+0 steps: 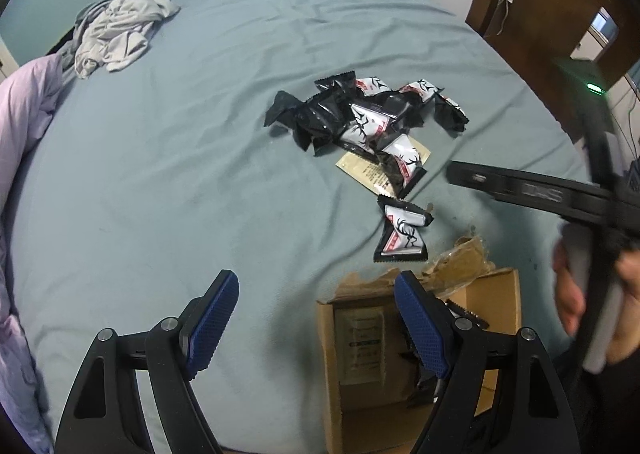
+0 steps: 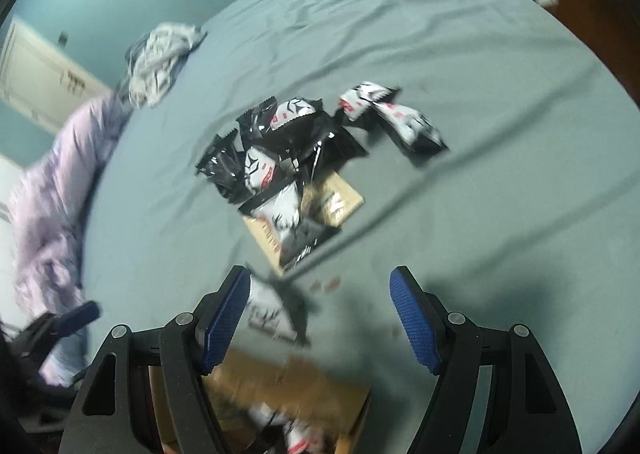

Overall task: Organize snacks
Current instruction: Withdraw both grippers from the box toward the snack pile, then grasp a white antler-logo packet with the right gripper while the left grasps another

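Both the left gripper (image 1: 316,322) and the right gripper (image 2: 320,318) hang wide open and empty. The lone snack packet (image 1: 403,232) lies centre-right, just above the cardboard box (image 1: 496,294); the right gripper should straddle its middle before closing

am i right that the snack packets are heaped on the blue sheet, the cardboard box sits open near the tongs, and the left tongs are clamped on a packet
Not quite. The left tongs are open and empty, as the left wrist view shows. The rest holds: the snack packets lie heaped on the blue sheet, and the cardboard box sits open near the tongs.
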Demonstrator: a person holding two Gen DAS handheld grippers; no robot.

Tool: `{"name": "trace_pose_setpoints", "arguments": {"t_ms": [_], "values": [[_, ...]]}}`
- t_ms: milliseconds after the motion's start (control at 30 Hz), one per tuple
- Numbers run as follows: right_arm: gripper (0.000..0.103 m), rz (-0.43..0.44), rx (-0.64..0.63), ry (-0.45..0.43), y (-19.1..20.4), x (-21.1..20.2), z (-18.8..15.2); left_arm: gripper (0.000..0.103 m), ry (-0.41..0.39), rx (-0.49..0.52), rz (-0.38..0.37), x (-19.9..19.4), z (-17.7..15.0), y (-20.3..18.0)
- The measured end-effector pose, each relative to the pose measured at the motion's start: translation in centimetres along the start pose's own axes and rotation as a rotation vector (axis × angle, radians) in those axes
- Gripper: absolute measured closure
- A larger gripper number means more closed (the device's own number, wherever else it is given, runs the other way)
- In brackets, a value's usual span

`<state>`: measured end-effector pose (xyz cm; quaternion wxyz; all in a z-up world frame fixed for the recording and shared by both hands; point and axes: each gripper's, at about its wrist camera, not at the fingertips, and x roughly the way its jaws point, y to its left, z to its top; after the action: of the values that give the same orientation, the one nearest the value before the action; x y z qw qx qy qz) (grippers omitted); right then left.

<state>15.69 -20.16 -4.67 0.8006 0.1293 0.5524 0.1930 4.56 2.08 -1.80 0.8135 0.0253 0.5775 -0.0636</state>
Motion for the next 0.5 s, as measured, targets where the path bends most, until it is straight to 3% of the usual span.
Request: {"name": "trace_pose_setpoints", "arguments": {"t_ms": [167,367,467,500], "values": [[0.031,0.020,-0.059,0.065,0.8,3.9,2.1,0.022,0.003,0.024,0.018,0.5,0.3,-0.2],[0.035,-0.001,-0.071,0.107,0.8,6.8,3.5,0.021,0.065,0.067,-0.007,2.7,0.6,-1.3],[0.062,-0.033,-0.101,0.097,0.9,7.1,3.6,0.021,0.050,0.071,-0.006,3.0,1.2,-1.6],[0.076,0.001,-0.105,0.088,1.1,6.7,3.6,0.021,0.040,0.065,-0.020,2.9,1.5,-1.5]]}}
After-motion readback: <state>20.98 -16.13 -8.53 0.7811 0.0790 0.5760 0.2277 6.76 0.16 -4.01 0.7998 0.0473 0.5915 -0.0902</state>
